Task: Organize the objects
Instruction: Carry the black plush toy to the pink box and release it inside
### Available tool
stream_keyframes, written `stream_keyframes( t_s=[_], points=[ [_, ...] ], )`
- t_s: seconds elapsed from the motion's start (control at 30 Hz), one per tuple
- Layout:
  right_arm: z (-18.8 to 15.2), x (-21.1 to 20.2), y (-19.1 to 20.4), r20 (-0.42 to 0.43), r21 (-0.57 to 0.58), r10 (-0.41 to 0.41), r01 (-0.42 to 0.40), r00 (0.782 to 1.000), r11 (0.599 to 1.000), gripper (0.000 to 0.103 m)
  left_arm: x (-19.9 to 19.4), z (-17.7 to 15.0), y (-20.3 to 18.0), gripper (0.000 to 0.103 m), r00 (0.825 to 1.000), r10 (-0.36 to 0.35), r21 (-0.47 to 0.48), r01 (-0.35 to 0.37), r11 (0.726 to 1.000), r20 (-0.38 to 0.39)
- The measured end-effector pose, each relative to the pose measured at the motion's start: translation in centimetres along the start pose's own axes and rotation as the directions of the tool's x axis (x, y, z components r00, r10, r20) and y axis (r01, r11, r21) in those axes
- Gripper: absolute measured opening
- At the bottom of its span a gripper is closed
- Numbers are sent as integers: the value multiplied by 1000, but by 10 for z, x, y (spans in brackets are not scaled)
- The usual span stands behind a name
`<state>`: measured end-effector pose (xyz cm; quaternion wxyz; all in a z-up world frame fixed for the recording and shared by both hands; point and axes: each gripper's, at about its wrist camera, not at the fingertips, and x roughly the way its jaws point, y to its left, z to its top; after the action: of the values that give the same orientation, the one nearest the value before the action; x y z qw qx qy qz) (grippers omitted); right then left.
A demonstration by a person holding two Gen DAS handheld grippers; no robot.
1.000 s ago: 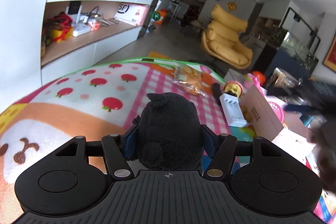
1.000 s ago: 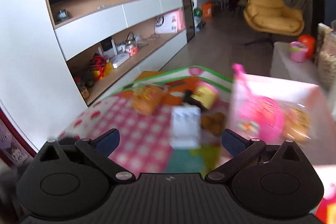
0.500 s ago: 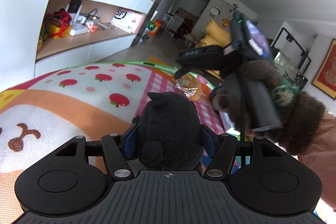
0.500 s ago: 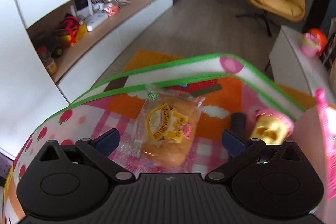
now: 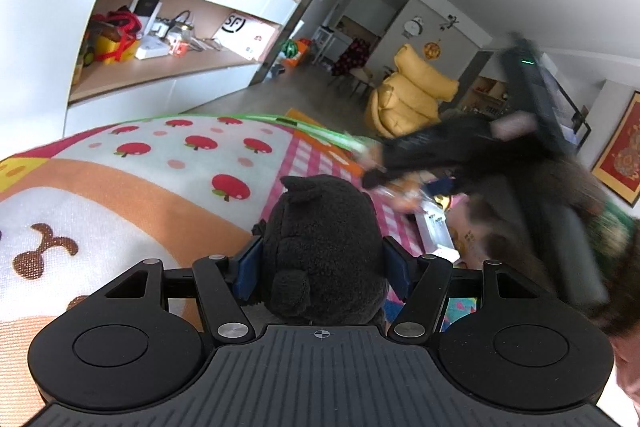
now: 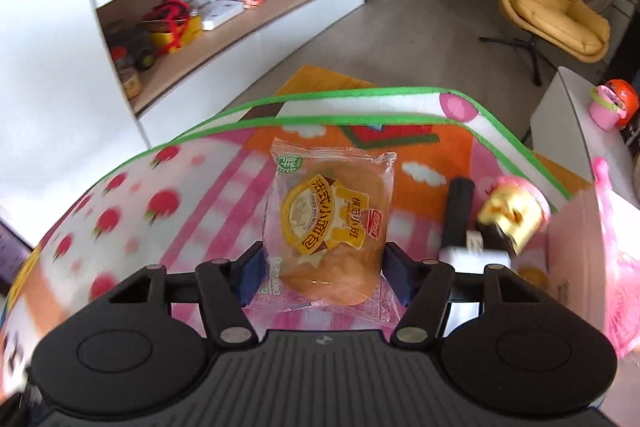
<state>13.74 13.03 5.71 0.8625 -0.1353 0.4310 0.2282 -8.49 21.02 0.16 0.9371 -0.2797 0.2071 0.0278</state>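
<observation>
Snugly, left tool [image 5: 320, 259] squeezes fuzzy black plush toy [image 5: 324, 247].

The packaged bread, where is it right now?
In the right wrist view, the packaged bread sits between the right gripper fingers, on the pink checked mat, left of the black cylinder.

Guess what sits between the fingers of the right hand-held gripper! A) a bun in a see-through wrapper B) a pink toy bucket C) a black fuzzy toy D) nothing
A: in the right wrist view, the wrapped bun lies on the colourful mat, right between the blue pads of the right hand-held gripper. The black plush toy is in the left hand-held gripper instead.
</observation>
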Motion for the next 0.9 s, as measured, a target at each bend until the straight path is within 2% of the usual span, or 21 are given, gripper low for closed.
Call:
stream_keyframes(
  t_s=[0.17, 0.37, 0.47, 0.57, 0.77, 0.83, 0.9],
  points=[
    [-40, -49, -8, 32, -42, 45, -44, 998, 998, 62, 0, -1, -5, 68, 1000, 16, 30, -16, 999, 0],
    [-101, -95, -26, 35, -37, 119, -118, 992, 992, 62, -2, -1, -13, 68, 999, 41, 61, -40, 997, -5],
    [-134, -110, -35, 30, -52, 108, -107, 994, 993, 62, -2, -1, -22, 68, 999, 51, 91, -49, 995, -18],
    [-162, -116, -47, 31, -46, 73, -72, 997, 996, 62, -1, -4, -36, 68, 998, 33, 109, -26, 994, -54],
    [-196, -117, -65, 28, 3, 70, -70, 997, 998, 63, -2, -11, -74, 68, 994, -18, 188, 38, 981, -106],
    [-205, -120, -68, 42, 6, 77, -78, 996, 997, 67, -1, -14, -85, 68, 991, -30, 205, 56, 977, -128],
    [-212, -121, -71, 67, 8, 64, -64, 996, 998, 83, 1, -18, -95, 68, 989, -28, 225, 61, 973, -147]
  ],
)
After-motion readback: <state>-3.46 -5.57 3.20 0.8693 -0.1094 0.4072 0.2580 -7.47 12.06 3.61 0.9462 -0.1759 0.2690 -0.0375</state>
